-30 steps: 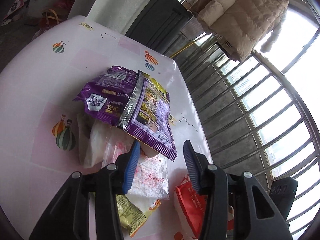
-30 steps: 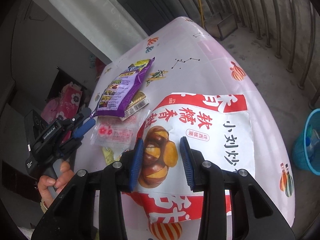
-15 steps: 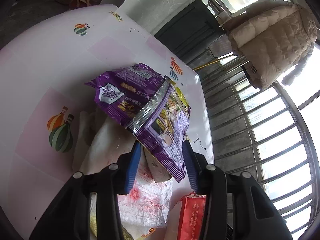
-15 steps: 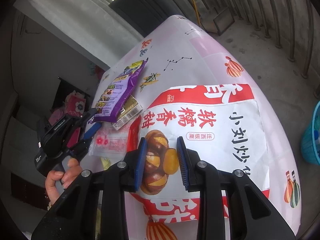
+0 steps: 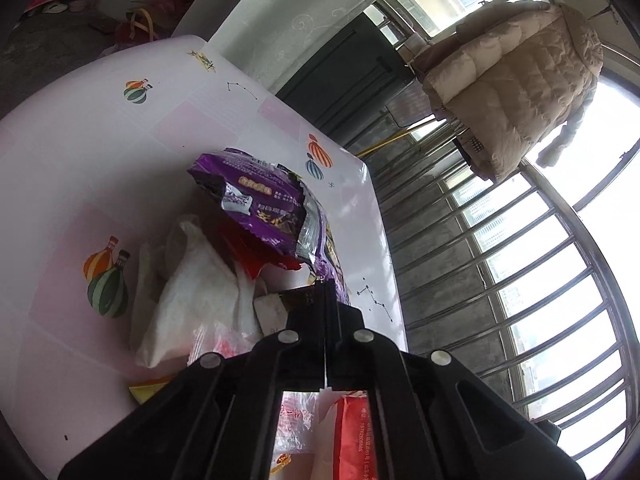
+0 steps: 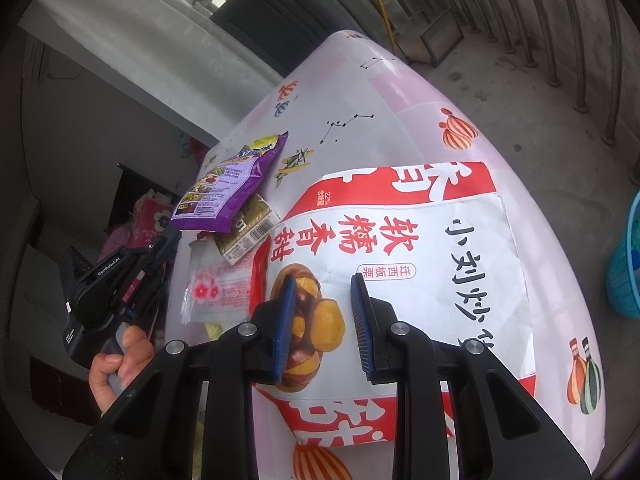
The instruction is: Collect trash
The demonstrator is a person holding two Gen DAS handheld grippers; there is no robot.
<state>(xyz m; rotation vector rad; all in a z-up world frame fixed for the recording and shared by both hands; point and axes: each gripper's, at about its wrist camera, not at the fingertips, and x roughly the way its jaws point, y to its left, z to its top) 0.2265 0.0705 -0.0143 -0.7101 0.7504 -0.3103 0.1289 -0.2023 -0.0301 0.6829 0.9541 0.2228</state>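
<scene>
Wrappers lay in a loose heap on the tabletop (image 5: 72, 148), which wore a pink and white cloth printed with striped balloons. The left gripper (image 5: 325, 292) had its fingers pressed together on the near edge of the purple bag (image 5: 272, 208), and that bag tilted up over the rest of the heap. Under it sat a red wrapper (image 5: 256, 258), a crumpled white bag (image 5: 200, 296) and a clear bag with red print (image 6: 218, 290), and a yellow wrapper (image 5: 150, 390) peeked out at the tabletop's near edge. In the right wrist view a gold packet (image 6: 250, 226) with a barcode lay partly beneath the purple bag, touching it.

The right gripper (image 6: 324, 328) hung with its blue fingers (image 6: 285, 328) spread apart, holding nothing, above the chestnut bag (image 6: 420, 264). That large red and white bag lay flat toward the tabletop's right edge, just beside the heap, its left edge overlapping the clear bag. A hand (image 6: 120, 360) gripped the left tool's handle at the tabletop's left edge.

Off the right edge, on the floor, stood a blue bin (image 6: 626, 264), only partly in view. A beige puffer jacket (image 5: 516, 88) hung by the barred window (image 5: 540, 280).
</scene>
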